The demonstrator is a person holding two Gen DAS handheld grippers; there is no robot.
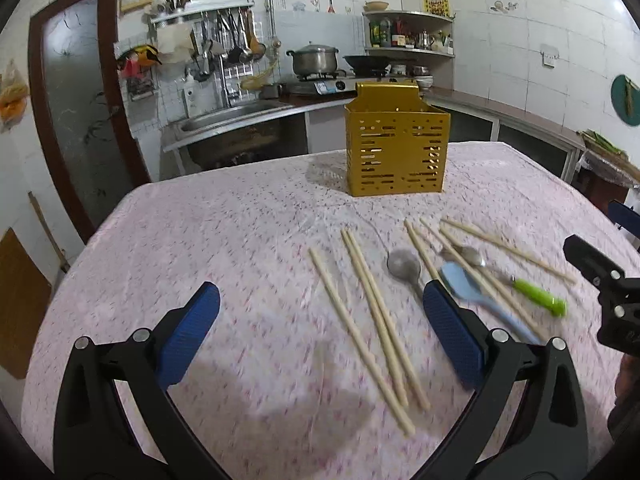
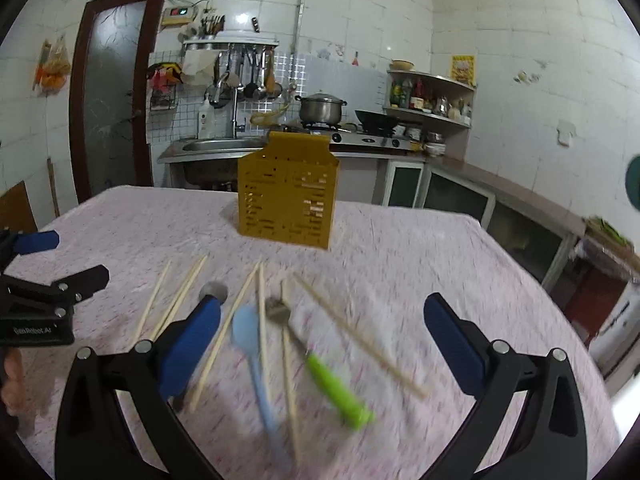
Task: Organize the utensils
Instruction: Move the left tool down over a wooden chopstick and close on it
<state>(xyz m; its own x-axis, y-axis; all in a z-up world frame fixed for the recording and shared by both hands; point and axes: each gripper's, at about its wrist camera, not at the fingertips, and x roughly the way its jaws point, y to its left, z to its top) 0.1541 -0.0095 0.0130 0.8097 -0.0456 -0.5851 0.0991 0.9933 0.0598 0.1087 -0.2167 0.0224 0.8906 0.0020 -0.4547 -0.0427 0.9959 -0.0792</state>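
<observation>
Utensils (image 2: 256, 344) on table, both grippers (image 1: 320, 320) (image 2: 322, 324) hovering, fingers spread

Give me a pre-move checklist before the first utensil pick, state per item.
1. Left gripper open, nothing held: ok.
2. Right gripper open, nothing held: ok.
3. Yellow holder upright on the tablecloth, top unobstructed: ok.
4. Holder's inner compartments: cannot tell, inside hidden.
5. Utensils separated for a clean grasp: not ok; blue spoon and green-handled fork lie among crossed chopsticks.
6. Three chopsticks ahead of the left gripper lie flat, away from the spoons: ok.
</observation>
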